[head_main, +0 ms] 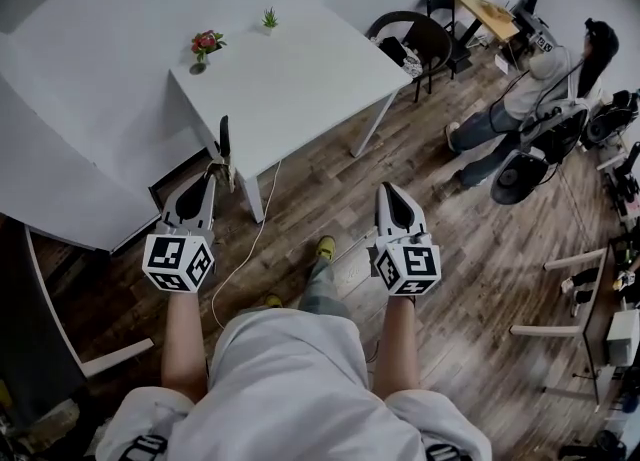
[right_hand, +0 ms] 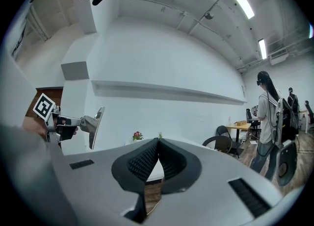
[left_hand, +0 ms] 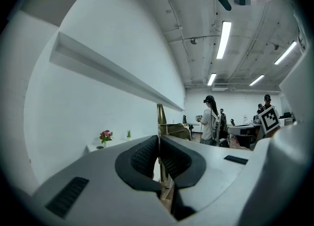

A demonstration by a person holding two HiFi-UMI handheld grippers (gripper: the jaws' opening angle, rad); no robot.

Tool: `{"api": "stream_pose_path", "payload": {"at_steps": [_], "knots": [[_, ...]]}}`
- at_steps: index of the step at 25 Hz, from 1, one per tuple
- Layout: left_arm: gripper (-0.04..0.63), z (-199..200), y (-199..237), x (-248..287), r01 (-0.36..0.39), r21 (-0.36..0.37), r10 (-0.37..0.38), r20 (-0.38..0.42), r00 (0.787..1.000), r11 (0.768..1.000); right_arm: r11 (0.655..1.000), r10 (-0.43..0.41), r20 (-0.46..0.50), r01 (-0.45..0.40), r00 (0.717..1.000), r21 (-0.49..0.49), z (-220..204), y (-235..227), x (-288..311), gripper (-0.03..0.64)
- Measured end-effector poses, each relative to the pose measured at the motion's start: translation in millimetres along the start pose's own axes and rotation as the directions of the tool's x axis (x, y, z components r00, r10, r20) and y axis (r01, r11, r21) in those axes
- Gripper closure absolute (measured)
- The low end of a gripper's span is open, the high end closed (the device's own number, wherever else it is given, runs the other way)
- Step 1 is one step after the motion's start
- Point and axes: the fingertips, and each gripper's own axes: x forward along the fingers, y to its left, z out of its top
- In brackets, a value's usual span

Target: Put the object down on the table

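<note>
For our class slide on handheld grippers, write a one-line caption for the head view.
Left gripper holds a thin metal object upright by the white table; right gripper shut, empty.

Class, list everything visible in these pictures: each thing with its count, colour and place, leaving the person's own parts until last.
table: one, white, against the wall
flowers: one pot, red, table's far left corner
small plant: one, green, table's back edge
chairs: two, black, right of the table
small desk: one, wooden, beyond the chairs
other person: one, standing at the right
flat metal object: one, metallic, in the left gripper
left gripper: one, grey, shut on the object
right gripper: one, grey, shut, empty
</note>
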Motion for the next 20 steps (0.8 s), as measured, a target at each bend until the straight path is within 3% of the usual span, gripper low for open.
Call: {"api": "stream_pose_path", "payload": {"at_steps": [8,20], "knots": [[0.572,0,-7,75,0.004,0.013,-0.004,-0.015,1.000,1.000,1.000,-0.004,0.005,0.004,1.000,0.025,-3,-54,50,0.607],[0.572,-10,-36,218,-0.013,0.042,0.016,-0.069,0.997,0.999,0.996,0.019,-0.013,-0.017,1.000,0.090,-17,-177,150,0.607]]}}
